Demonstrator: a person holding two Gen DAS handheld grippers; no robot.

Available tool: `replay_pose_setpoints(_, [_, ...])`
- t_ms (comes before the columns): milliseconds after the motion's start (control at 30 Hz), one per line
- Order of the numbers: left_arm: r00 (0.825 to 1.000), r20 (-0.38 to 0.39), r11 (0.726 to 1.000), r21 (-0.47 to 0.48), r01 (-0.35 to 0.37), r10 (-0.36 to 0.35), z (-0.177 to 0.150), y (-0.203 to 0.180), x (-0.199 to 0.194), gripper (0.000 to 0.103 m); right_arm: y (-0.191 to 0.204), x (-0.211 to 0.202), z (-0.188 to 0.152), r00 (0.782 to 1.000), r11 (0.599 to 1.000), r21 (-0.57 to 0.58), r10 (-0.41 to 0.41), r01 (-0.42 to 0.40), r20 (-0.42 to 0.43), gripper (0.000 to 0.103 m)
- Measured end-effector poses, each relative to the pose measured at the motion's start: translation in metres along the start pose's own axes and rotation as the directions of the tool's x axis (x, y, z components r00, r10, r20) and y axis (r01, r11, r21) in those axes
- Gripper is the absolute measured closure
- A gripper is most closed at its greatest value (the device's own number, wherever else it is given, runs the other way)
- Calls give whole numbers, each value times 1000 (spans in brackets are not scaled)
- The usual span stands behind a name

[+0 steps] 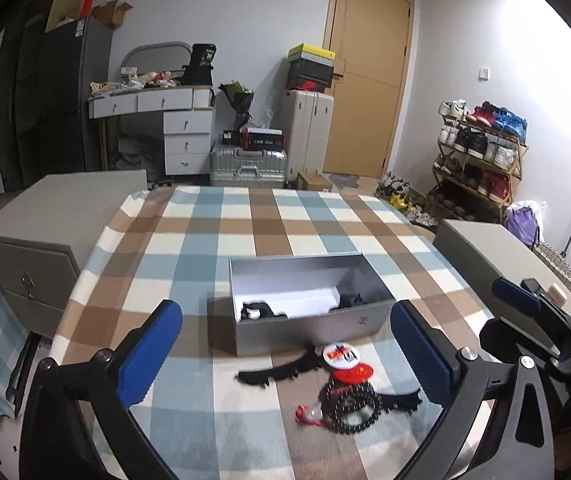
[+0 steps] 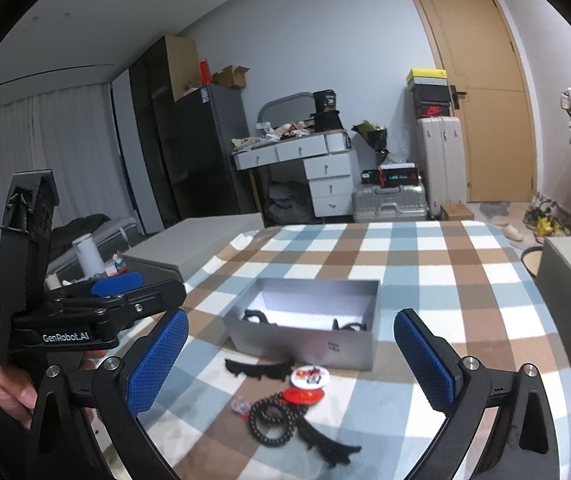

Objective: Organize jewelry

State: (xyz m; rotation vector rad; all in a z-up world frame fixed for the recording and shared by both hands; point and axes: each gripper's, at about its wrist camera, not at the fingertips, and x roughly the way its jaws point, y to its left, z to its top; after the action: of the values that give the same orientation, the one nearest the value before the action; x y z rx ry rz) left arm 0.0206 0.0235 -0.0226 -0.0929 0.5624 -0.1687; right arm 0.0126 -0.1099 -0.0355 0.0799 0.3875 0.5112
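A grey open box (image 1: 311,326) (image 2: 305,340) sits on the checked table and holds black items on white lining. In front of it lie a black hair clip (image 1: 281,368) (image 2: 255,369), a white badge (image 1: 339,355) (image 2: 306,376), a red badge (image 1: 355,374) (image 2: 303,395), a black bead bracelet (image 1: 349,410) (image 2: 271,420), a second black clip (image 1: 399,396) (image 2: 327,446) and a small red-and-clear piece (image 1: 309,415) (image 2: 240,405). My left gripper (image 1: 285,356) is open and empty above them. My right gripper (image 2: 291,364) is open and empty too.
The checked tablecloth (image 1: 213,240) covers the table. A grey drawer cabinet (image 1: 45,236) stands at its left and another grey box (image 1: 497,256) at its right. The right gripper shows at the left view's right edge (image 1: 525,304). A dresser, suitcases and shoe rack stand behind.
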Motion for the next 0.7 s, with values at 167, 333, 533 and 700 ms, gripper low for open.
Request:
replay_pose_setpoints(167, [998, -65, 1000, -15, 7, -8, -21, 2, 6, 1, -1, -3, -21, 998, 999, -1, -52, 52, -25, 0])
replay_pose_setpoints(333, [989, -143, 999, -27, 19, -23, -43, 3, 15, 1, -6, 0, -43, 994, 997, 12, -69, 70, -81, 0])
replay_pose_setpoints(533, [978, -199, 998, -32, 58, -64, -59, 3, 19, 1, -18, 4, -62, 987, 993, 80, -69, 81, -142, 0])
replay_pose_setpoints(700, [967, -235, 995, -32, 91, -96, -67, 2, 25, 1, -18, 8, -74, 981, 993, 84, -69, 85, -180, 0])
